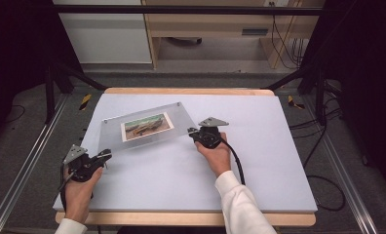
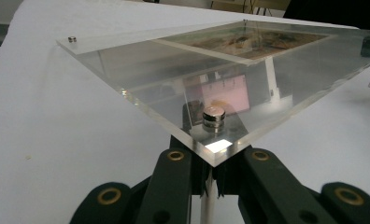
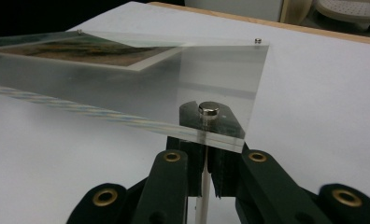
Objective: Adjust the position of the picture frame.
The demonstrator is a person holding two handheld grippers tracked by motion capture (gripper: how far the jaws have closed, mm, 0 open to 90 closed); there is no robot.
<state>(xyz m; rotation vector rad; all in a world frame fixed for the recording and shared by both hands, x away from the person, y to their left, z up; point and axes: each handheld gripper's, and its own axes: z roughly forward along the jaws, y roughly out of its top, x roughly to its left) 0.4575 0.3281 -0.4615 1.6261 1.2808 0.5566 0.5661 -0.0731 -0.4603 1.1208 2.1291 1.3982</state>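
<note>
At lower left of the high view, the left gripper [image 1: 103, 155] pinches the near corner of the clear photo frame [image 1: 144, 127], jaws pressed on its steel corner stud [image 2: 214, 116]. Toward centre, the frame hangs tilted above the table [image 1: 259, 161]. Right of it, the right gripper [image 1: 193, 132] clamps the opposite corner. Both hands should probably move together, level, avoiding twist.

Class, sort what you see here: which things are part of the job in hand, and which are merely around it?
In the job:
acrylic photo frame
left gripper, shut on a near corner
right gripper, shut on the other near corner
corner magnets

Merely around:
white table cover
floor cables
wooden furniture behind
</note>
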